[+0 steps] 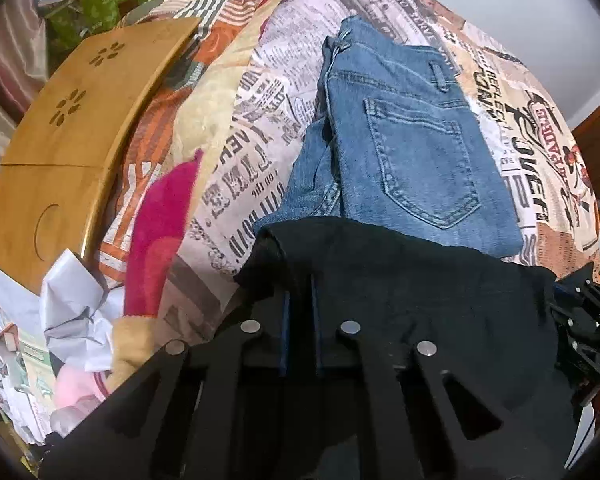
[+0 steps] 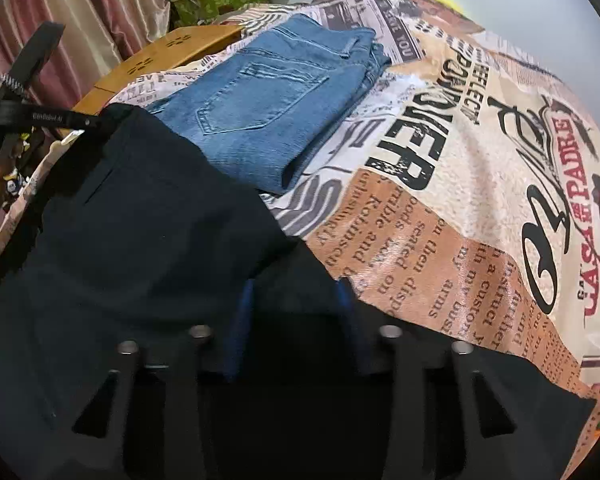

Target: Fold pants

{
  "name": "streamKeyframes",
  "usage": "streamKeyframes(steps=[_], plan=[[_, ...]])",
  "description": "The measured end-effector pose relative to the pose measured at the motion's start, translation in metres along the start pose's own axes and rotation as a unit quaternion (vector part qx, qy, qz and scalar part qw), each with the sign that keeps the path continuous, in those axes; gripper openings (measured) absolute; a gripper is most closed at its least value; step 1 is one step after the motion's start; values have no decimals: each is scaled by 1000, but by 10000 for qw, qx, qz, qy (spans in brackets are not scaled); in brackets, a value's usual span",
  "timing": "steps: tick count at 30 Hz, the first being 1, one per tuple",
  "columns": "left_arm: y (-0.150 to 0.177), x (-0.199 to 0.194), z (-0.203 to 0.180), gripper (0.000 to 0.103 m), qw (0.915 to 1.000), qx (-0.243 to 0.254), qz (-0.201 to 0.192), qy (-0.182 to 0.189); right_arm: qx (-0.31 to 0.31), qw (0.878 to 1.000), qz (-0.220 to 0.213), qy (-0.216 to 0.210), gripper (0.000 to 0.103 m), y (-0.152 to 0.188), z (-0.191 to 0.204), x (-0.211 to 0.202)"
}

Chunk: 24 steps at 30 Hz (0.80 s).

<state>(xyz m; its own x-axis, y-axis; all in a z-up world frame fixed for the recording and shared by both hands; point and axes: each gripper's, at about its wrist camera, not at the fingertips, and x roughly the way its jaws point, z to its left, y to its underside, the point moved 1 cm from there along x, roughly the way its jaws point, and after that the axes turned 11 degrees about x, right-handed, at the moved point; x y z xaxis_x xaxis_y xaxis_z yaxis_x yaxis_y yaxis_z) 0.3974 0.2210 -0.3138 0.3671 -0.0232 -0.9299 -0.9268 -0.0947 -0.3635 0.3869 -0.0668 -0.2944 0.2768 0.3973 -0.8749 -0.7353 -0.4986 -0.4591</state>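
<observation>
Left wrist view: jeans [image 1: 412, 140] lie folded on the bed [image 1: 260, 128], while both my jaws clamp the black pants [image 1: 400, 280], fold barely begun.

Soft even daylight; strong fisheye warp, dark vignetted corners.

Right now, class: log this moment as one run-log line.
task: fold pants | left gripper: shut on black pants | right gripper: closing on them | jeans: folded, on blanket
</observation>
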Motion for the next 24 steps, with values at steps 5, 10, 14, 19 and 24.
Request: streamKeyframes(steps=[5,10,14,19,24], plan=[[3,-27,-3,7,9997,118,-222,-60,-35,9995,-214,215,6,1,2,-11],[6,-55,-6,7,9987,134,-491,-40,229,9981,-542,207,5,-2,-5,-32],[7,-77,-17,7,9965,276,-762,-204,238,9946,-965,287,4,-7,-3,-64],[13,-108,-26,7,9931,382,-1076,-253,271,9909,-1293,266,4,-5,6,-103],[39,-135,-30,7,9909,413,-1269,-186,143,9897,-1389,304,4,17,24,-130]])
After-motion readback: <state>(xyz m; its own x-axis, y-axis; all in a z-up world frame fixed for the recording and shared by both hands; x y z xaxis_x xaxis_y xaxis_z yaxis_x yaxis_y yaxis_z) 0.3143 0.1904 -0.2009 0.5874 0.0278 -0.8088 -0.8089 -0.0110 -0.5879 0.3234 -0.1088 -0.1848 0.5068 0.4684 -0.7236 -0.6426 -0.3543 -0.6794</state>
